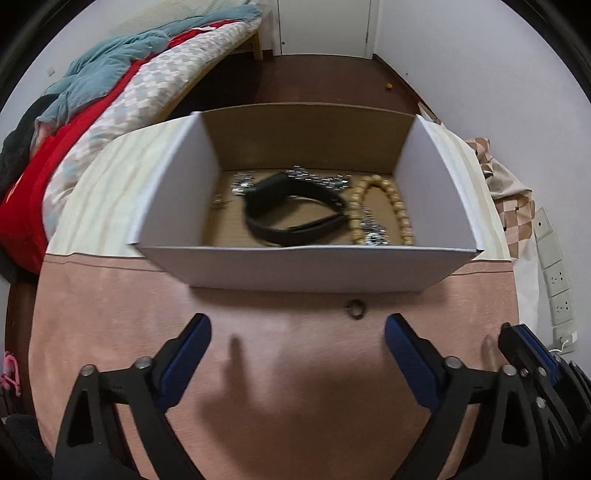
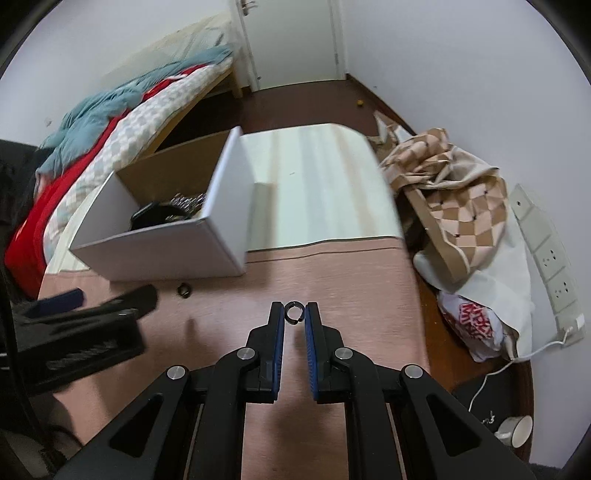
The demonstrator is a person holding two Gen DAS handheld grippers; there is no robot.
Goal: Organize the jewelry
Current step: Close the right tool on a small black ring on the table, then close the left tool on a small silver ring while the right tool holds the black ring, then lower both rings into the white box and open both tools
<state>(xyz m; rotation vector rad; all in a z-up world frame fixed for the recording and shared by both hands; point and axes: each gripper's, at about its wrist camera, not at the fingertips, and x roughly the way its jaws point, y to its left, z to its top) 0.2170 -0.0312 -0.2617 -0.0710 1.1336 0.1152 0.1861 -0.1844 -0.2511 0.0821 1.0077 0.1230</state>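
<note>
Home bedroom: bed with rumpled quilts, closet door.

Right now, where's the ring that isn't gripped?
The loose ring lies on the pink cloth just in front of the white box, ahead of the open left gripper; the right gripper pinches another ring.

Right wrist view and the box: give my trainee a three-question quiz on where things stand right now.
1. True or false: the right tongs grip a small ring.
2. Where is the other ring? A) in the box B) on the pink cloth in front of the box C) on the bed
3. Fill in: the left tongs are ____.

Key:
1. True.
2. B: it lies on the pink cloth before the box, which holds a black strap and beads.
3. Open.
</note>
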